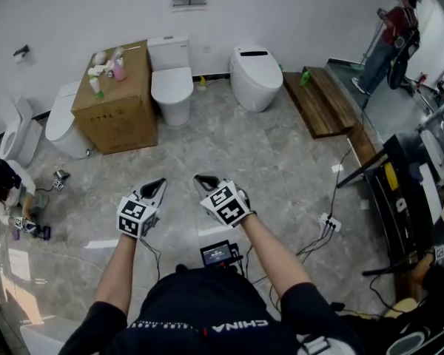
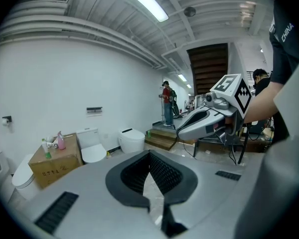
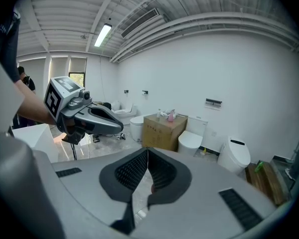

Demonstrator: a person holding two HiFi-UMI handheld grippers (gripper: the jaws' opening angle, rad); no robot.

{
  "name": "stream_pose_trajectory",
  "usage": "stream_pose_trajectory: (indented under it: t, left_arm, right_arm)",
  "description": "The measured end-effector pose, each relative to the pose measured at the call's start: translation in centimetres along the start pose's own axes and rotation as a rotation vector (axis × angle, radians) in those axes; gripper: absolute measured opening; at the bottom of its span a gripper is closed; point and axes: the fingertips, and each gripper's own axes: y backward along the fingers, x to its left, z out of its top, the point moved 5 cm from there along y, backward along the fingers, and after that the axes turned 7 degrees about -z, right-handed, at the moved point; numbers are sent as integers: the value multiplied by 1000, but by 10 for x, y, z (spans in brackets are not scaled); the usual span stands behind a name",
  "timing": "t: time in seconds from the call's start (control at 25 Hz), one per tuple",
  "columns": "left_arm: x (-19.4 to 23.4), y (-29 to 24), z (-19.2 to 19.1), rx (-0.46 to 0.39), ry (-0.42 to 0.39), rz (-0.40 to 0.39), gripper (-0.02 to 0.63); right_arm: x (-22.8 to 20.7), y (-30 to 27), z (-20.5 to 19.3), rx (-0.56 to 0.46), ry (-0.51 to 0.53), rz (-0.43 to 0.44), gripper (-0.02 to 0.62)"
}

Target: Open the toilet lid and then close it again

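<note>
A white toilet with a tank (image 1: 171, 82) stands against the far wall with its lid down; it also shows as the toilet (image 2: 93, 152) in the left gripper view and the toilet (image 3: 190, 140) in the right gripper view. To its right sits a rounded tankless toilet (image 1: 254, 75), lid down as well. My left gripper (image 1: 160, 183) and right gripper (image 1: 200, 178) hover side by side over the floor, well short of both toilets. Both are shut with nothing between their jaws. Each gripper view shows the other gripper: the right gripper (image 2: 205, 121), the left gripper (image 3: 92, 119).
A cardboard box (image 1: 118, 102) with bottles on top stands left of the tank toilet, with another toilet (image 1: 62, 122) behind it. A wooden step (image 1: 322, 99) lies at the right. A person (image 1: 394, 34) stands far right. Cables and a power strip (image 1: 329, 223) lie on the floor.
</note>
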Motion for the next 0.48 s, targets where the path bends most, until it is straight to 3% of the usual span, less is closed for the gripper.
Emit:
stream_pose_trajectory:
  t: [0.2, 0.48]
  left_arm:
    - [-2, -11, 5, -16, 4, 9, 9]
    - [-12, -36, -5, 25, 29, 11, 9]
  right_arm:
    - [-17, 2, -4, 0, 6, -7, 15]
    - [-38, 3, -25, 19, -17, 8, 15]
